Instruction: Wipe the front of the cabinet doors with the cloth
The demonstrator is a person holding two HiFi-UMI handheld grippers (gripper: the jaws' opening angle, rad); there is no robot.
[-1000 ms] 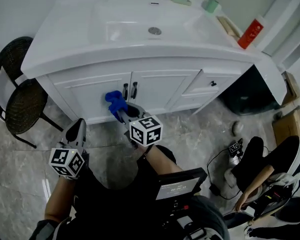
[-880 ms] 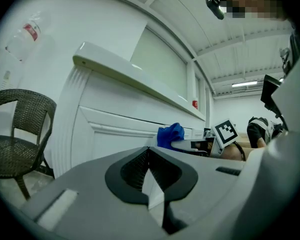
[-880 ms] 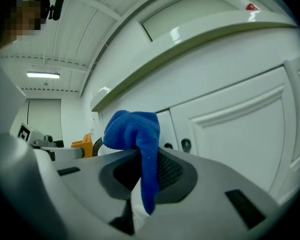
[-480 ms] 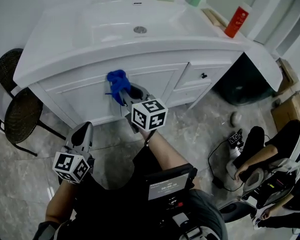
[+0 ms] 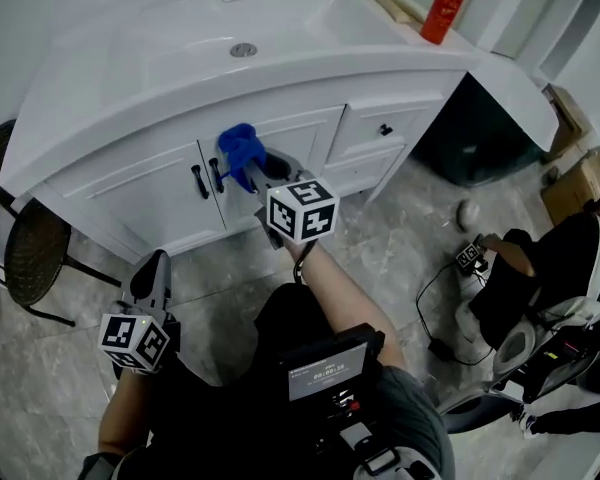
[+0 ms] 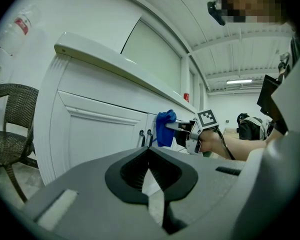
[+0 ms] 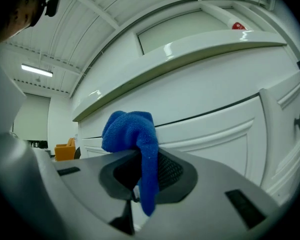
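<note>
The white vanity cabinet (image 5: 280, 143) has two doors with black handles (image 5: 206, 178) at their meeting edge. My right gripper (image 5: 254, 172) is shut on a blue cloth (image 5: 239, 150), which is pressed to the upper part of the right door, just right of the handles. In the right gripper view the blue cloth (image 7: 134, 133) bulges over the jaws and hangs between them against the door panel (image 7: 215, 129). My left gripper (image 5: 152, 271) hangs low and to the left, apart from the cabinet, shut on nothing. Its view shows the left door (image 6: 95, 139), the handles (image 6: 145, 136) and the cloth (image 6: 165, 128).
A dark wicker chair (image 5: 25, 243) stands left of the cabinet. On the countertop (image 5: 130, 63) are a red bottle (image 5: 445, 8) and small items near the tap. A dark bin (image 5: 470, 133) sits right of the cabinet. A seated person (image 5: 540, 288) and a cable are at the right.
My right gripper has carried the cloth up and to the right, from left of and below the handles to the upper right door. The left gripper stayed low.
</note>
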